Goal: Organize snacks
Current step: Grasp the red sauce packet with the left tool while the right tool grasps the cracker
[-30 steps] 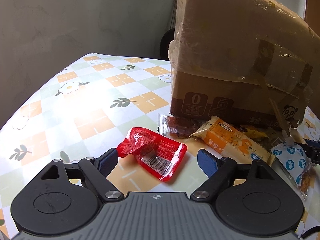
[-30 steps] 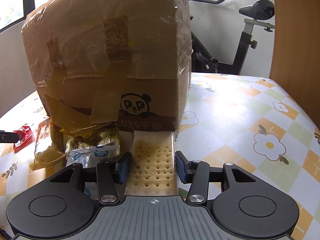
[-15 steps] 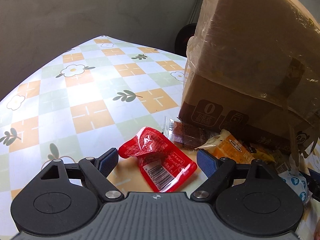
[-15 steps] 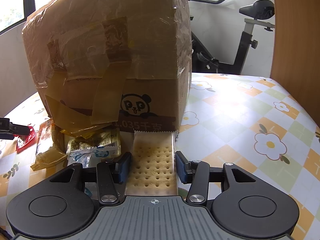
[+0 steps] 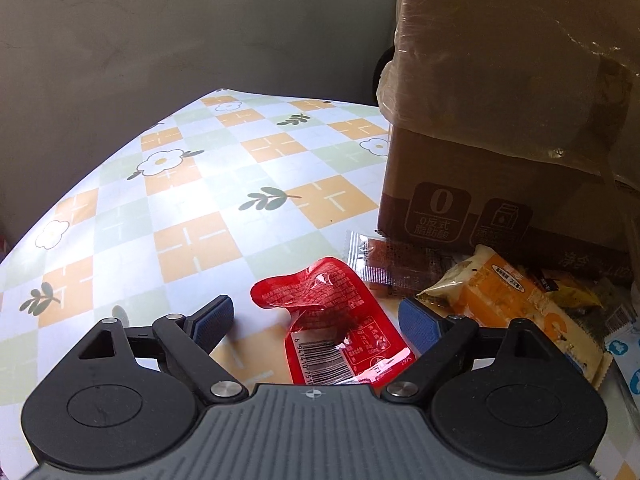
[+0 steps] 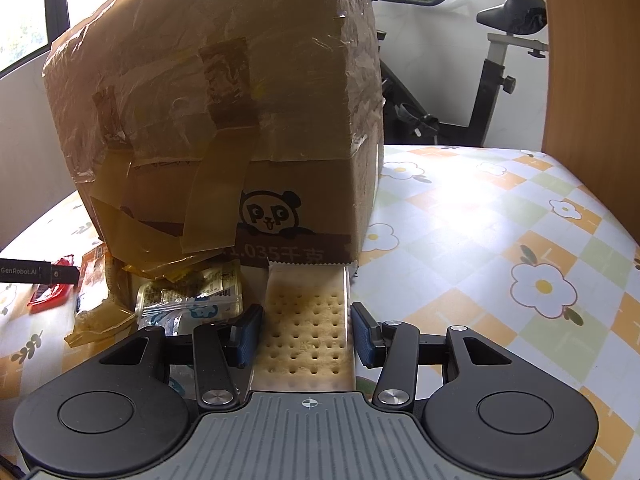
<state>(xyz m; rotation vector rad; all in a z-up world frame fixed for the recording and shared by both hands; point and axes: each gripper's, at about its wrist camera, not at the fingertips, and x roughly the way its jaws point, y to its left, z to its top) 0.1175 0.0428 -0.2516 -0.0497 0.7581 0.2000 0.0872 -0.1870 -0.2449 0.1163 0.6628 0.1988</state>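
The left gripper [image 5: 316,316] is opening its jaws around the red snack packet [image 5: 336,324] lying on the table [image 5: 192,208], pads not touching. The right gripper [image 6: 306,332] is clamping the cracker pack [image 6: 306,320]. Beyond, several snack packets [image 6: 192,296] are lying unsorted against the taped cardboard box [image 6: 224,120]; sorting looks barely begun.

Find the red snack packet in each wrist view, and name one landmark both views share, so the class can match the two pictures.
Left wrist view: the red snack packet lies low in the centre, on the tablecloth between the left tool's opening fingers.
Right wrist view: it shows at the far left edge, partly behind a dark finger.
Shared landmark: the taped cardboard box.
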